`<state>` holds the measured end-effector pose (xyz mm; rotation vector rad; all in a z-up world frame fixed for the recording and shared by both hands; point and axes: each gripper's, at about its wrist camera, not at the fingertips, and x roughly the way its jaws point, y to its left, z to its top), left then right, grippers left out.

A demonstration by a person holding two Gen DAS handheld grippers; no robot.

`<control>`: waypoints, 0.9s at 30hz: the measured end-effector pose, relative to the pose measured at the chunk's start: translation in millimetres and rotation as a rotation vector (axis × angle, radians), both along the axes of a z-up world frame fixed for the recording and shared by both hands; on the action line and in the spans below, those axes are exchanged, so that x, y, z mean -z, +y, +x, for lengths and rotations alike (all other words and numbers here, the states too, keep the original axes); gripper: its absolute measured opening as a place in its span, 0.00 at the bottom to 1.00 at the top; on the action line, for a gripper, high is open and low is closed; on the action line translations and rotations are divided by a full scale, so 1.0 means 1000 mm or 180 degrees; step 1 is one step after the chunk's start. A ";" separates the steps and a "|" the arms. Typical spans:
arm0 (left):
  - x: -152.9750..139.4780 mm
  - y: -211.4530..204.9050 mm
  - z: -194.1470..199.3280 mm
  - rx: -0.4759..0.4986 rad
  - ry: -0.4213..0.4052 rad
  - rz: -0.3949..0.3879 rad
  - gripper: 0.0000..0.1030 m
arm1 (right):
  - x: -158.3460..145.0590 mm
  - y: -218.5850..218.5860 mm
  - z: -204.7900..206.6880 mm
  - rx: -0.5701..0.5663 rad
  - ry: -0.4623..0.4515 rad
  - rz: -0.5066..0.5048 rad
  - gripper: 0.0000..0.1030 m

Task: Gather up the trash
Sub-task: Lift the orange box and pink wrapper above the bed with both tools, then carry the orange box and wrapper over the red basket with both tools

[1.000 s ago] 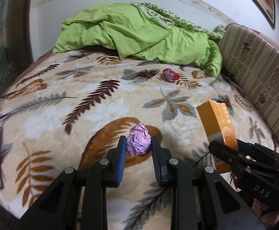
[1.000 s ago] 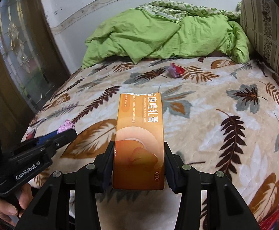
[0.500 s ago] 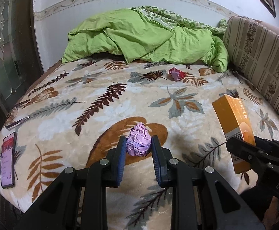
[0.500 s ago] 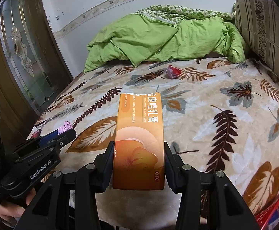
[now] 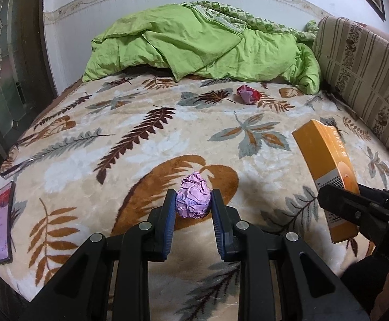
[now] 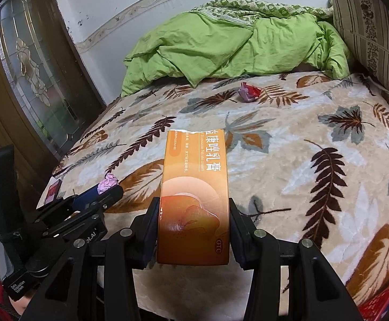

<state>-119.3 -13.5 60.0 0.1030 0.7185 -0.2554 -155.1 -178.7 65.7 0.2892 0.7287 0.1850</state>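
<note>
Pink crumpled paper ball (image 5: 193, 199) sits pinched in the left gripper (image 5: 191, 208) fingers above the bed's (image 5: 141, 144) near edge, orange cardboard box (image 6: 194, 200) clamped in the right gripper (image 6: 194, 238), so keep both squeezes firm while carrying.

Dim, sharp; fisheye edges warped.
</note>
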 end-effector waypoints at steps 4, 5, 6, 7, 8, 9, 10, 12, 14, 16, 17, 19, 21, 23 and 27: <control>-0.004 -0.007 -0.003 0.0098 -0.0027 -0.0046 0.24 | -0.003 -0.003 -0.003 0.0024 -0.0034 0.0042 0.48; -0.005 -0.009 -0.005 0.0115 -0.0037 -0.0042 0.24 | -0.003 -0.005 -0.004 0.0031 -0.0020 0.0063 0.48; -0.006 -0.011 -0.007 0.0137 -0.0043 -0.0040 0.24 | -0.003 -0.008 -0.005 0.0052 0.0005 0.0108 0.48; -0.007 -0.012 -0.009 0.0157 -0.0046 -0.0043 0.24 | -0.003 -0.009 -0.007 0.0068 0.0010 0.0135 0.48; -0.008 -0.014 -0.011 0.0180 -0.0054 -0.0043 0.24 | -0.004 -0.011 -0.009 0.0087 0.0006 0.0168 0.48; -0.009 -0.016 -0.012 0.0193 -0.0061 -0.0038 0.24 | -0.005 -0.015 -0.012 0.0108 0.0009 0.0218 0.48; -0.010 -0.017 -0.014 0.0213 -0.0074 -0.0039 0.24 | -0.005 -0.018 -0.015 0.0123 0.0022 0.0260 0.48; -0.013 -0.019 -0.018 0.0247 -0.0084 -0.0056 0.24 | -0.007 -0.022 -0.021 0.0152 0.0043 0.0283 0.48; -0.018 -0.023 -0.022 0.0289 -0.0106 -0.0076 0.24 | -0.012 -0.029 -0.032 0.0192 0.0023 0.0277 0.48; -0.023 -0.029 -0.027 0.0371 -0.0124 -0.0100 0.24 | -0.021 -0.042 -0.048 0.0275 -0.0027 0.0246 0.48; -0.025 -0.032 -0.030 0.0412 -0.0130 -0.0115 0.24 | -0.025 -0.048 -0.055 0.0313 -0.0040 0.0258 0.48; -0.031 -0.042 -0.037 0.0553 -0.0132 -0.0149 0.24 | -0.033 -0.061 -0.073 0.0401 -0.0074 0.0272 0.48; -0.037 -0.053 -0.045 0.0708 -0.0146 -0.0204 0.24 | -0.037 -0.072 -0.090 0.0499 -0.0087 0.0259 0.48; -0.044 -0.068 -0.054 0.0882 -0.0159 -0.0245 0.24 | -0.040 -0.083 -0.106 0.0611 -0.0080 0.0261 0.48; -0.058 -0.105 -0.077 0.1318 -0.0143 -0.0334 0.24 | -0.044 -0.115 -0.146 0.0948 -0.0035 0.0277 0.48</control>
